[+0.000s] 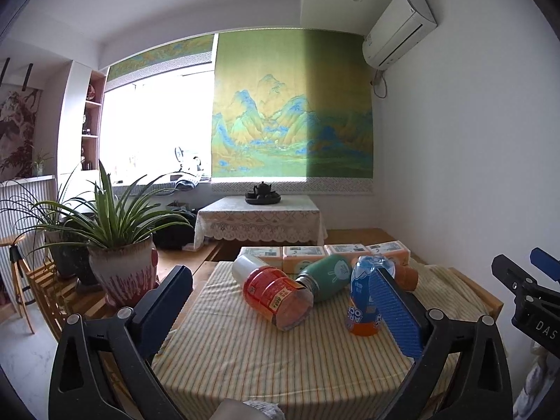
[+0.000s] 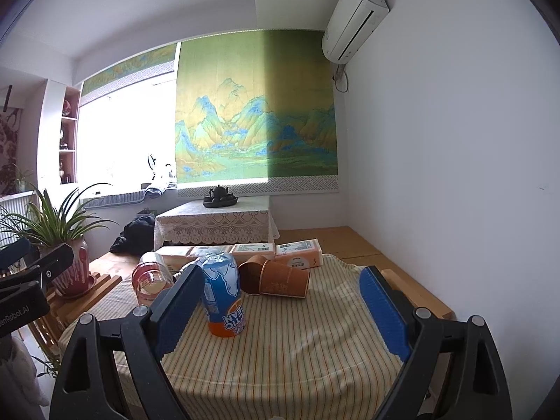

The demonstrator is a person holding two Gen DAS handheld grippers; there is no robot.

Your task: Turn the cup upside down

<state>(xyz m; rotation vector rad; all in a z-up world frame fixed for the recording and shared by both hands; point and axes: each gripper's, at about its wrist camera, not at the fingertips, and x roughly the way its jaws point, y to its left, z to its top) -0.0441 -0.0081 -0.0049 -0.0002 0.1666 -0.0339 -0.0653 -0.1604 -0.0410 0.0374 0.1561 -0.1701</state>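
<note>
Bright window light floods the far side of the room, beside a big green mountain hanging; nearer stands the bench (image 2: 315, 350) under a striped cloth, crowded at its back edge. Largest on it is a row of orange tissue packs (image 2: 297, 250); in front of them lie several cups on their sides: a red-labelled clear cup (image 1: 276, 294), a green cup (image 1: 327, 274) and two brown paper cups (image 2: 280, 280) touching each other. Only the blue-and-orange cup (image 2: 224, 297) is off its side; its lettering reads inverted and its wide mouth sits on the cloth, so I'd judge that one already turned over, and the lying cups are what remains.

Both tools hang above the near edge holding nothing. The right gripper (image 2: 280, 308) has its fingers wide apart, the left finger just beside the blue-and-orange cup; the left gripper (image 1: 280, 315) is likewise spread, its right finger crossing in front of that same cup.

Trouble could come from the crowding; a finger swung toward a lying cup may clip the standing one and topple it; the round cups could roll off when nudged, the brown pair together; a hard squeeze might crush the paper ones; a snagged cloth would drag everything.
</note>
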